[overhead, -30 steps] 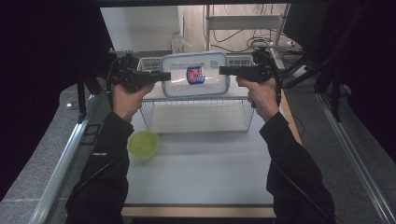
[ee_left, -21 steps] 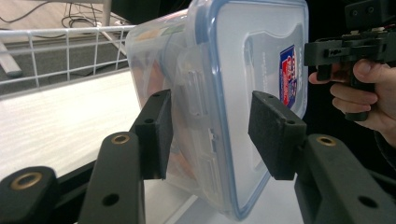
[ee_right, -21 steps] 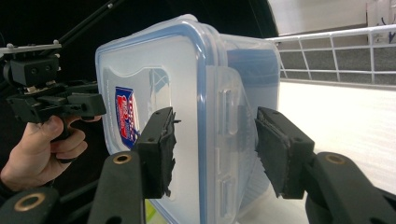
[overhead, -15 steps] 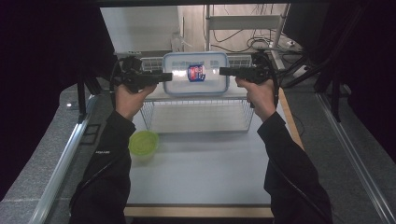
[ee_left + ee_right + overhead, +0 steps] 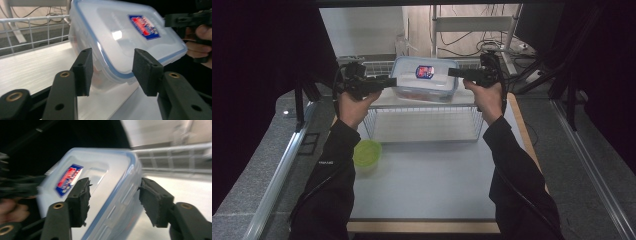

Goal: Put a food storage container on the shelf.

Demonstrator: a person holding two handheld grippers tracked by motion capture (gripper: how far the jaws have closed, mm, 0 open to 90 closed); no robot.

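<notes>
While the lidded container (image 5: 424, 80) sits on the wire rack (image 5: 427, 117) top, left gripper (image 5: 388, 82) and right gripper (image 5: 454, 73) have just been opening, jaws straddling its ends, pads apparently clear. Risk: a withdrawing jaw snags the lid rim and drags it off the rack edge.

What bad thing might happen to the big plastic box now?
1. The left gripper and the right gripper have just been opening, each with an end of the plastic box between its jaws. If the box isn't fully resting on the wire rack, it might drop or tip.
2. The box sits near the rack's shelf edge, so a bump from a gripper pulling away might slide it off.
</notes>
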